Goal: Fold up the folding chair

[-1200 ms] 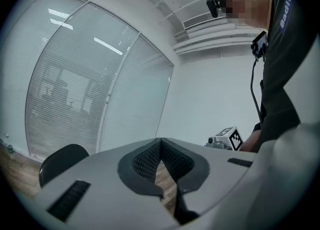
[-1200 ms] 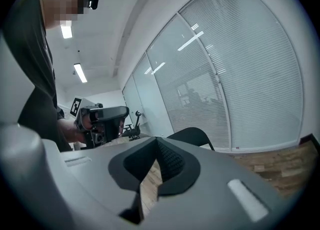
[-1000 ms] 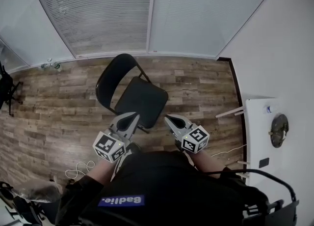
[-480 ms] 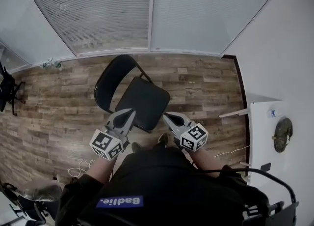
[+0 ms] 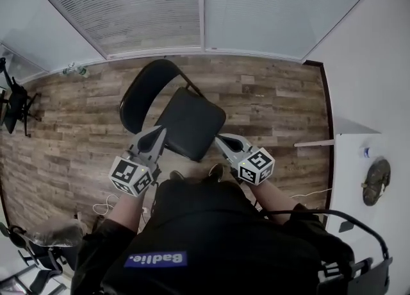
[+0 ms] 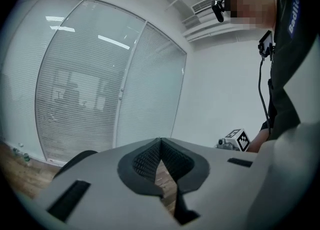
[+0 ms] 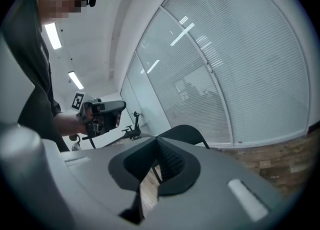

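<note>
A black folding chair [image 5: 186,124] stands unfolded on the wood floor, its rounded backrest [image 5: 138,95] at the upper left of the seat. My left gripper [image 5: 157,132] is shut and empty, its tip at the seat's left front edge. My right gripper [image 5: 220,140] is shut and empty too, just off the seat's right front corner. Whether either one touches the chair I cannot tell. In the left gripper view the jaws [image 6: 160,141] are pressed together, with the backrest [image 6: 75,161] peeking out behind. In the right gripper view the closed jaws [image 7: 157,139] point toward the backrest [image 7: 182,134].
A wall of windows with blinds [image 5: 192,5] runs behind the chair. A white table [image 5: 371,178] stands at the right with a round object on it. A black stand [image 5: 16,104] is at the far left, and a white cable [image 5: 102,209] lies on the floor.
Both grippers have moved forward, from short of the chair to the seat's front edge. They stayed shut.
</note>
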A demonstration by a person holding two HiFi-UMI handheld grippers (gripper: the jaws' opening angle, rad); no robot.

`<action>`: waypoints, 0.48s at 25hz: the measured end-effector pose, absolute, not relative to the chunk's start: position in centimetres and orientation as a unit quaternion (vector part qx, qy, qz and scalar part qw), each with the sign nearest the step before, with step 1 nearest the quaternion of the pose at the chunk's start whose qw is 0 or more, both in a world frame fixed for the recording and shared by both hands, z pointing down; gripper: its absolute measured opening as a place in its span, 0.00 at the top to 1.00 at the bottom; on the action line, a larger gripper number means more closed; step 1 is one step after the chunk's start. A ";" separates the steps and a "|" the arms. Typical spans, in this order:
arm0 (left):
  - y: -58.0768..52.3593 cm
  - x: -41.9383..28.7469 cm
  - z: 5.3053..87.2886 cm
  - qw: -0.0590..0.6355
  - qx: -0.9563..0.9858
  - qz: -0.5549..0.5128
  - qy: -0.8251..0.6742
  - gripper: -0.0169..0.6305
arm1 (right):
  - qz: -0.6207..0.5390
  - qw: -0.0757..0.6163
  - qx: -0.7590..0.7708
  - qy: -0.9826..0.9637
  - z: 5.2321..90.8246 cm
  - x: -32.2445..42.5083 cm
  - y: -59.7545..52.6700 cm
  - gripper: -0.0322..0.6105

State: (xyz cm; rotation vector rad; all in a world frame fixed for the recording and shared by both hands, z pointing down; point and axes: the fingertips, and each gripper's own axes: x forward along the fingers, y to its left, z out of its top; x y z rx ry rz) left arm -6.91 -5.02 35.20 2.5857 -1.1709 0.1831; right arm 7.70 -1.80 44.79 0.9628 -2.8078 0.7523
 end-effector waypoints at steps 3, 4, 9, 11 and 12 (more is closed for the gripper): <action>-6.0 -7.7 36.0 0.149 0.895 0.081 -0.412 0.97 | 0.254 0.044 0.317 -0.913 45.8 7.8 -2.1 0.95; -6.4 -8.2 36.3 0.151 0.895 0.086 -0.411 0.97 | 0.257 0.047 0.319 -0.911 46.1 7.7 -2.2 0.95; -9.2 -11.6 38.4 0.167 0.886 0.115 -0.416 0.97 | 0.284 0.055 0.348 -0.892 48.3 6.7 -3.1 0.95; -10.7 -13.2 39.2 0.168 0.884 0.125 -0.418 0.97 | 0.302 0.051 0.366 -0.879 49.5 6.2 -3.5 0.95; -11.4 -14.1 39.6 0.168 0.884 0.129 -0.418 0.97 | 0.311 0.049 0.373 -0.873 50.2 5.8 -3.7 0.95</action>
